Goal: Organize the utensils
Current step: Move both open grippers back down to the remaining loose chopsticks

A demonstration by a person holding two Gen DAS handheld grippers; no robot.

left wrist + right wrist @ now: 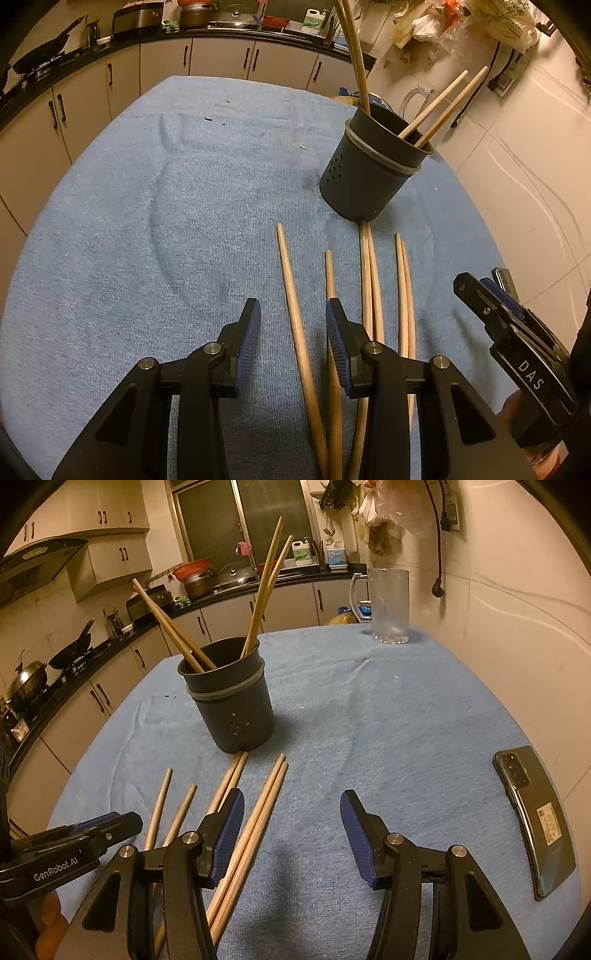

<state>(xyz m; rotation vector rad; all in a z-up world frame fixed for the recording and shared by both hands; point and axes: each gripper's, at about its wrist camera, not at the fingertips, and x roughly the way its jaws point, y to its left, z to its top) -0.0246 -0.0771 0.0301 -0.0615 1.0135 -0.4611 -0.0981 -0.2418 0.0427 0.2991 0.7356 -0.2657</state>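
Observation:
A dark grey perforated holder (369,173) (232,701) stands on the blue cloth with several wooden chopsticks upright in it. More chopsticks lie loose on the cloth in front of it. My left gripper (291,306) is open low over them. One single chopstick (291,280) runs on the cloth between its blue pads, which do not press on it. My right gripper (291,794) is open too. A pair of chopsticks (271,790) lies just inside its left finger. Each gripper shows in the other's view, the right gripper (476,280) and the left gripper (125,821).
A phone (535,823) lies on the cloth at the right. A clear plastic jug (389,605) stands at the far edge near the wall. The blue-covered table (147,221) has kitchen cabinets and a counter with pots behind it.

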